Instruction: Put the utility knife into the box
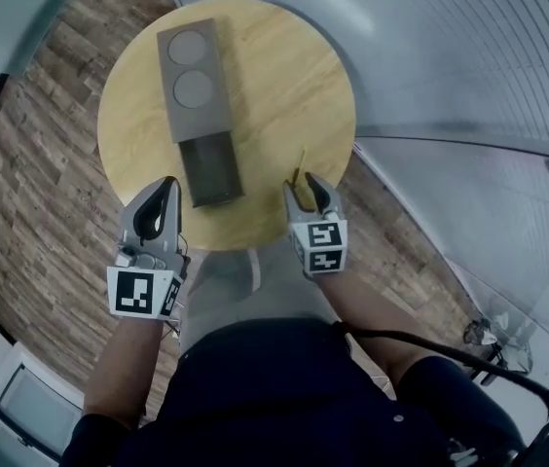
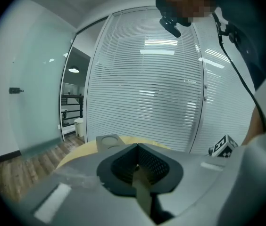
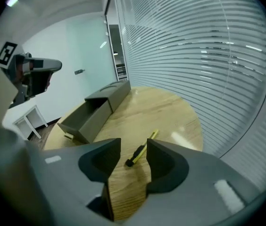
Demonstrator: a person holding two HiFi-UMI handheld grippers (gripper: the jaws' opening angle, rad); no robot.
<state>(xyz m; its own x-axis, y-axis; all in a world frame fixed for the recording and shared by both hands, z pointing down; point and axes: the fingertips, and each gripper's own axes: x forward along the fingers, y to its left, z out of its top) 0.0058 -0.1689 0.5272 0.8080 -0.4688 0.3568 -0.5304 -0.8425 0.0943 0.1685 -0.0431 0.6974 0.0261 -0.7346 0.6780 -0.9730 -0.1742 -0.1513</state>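
The round wooden table [image 1: 284, 76] below me carries two things. A grey box [image 1: 193, 81] lies left of the table's middle, its drawer [image 1: 212, 171] pulled out toward me. Right of the box and well apart from it, a yellow-and-black knife [image 3: 142, 148] lies flat near the edge.

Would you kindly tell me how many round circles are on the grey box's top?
2, both on the box top: one circle toward its far end, the other beside it, nearer the open drawer. None seems hidden.
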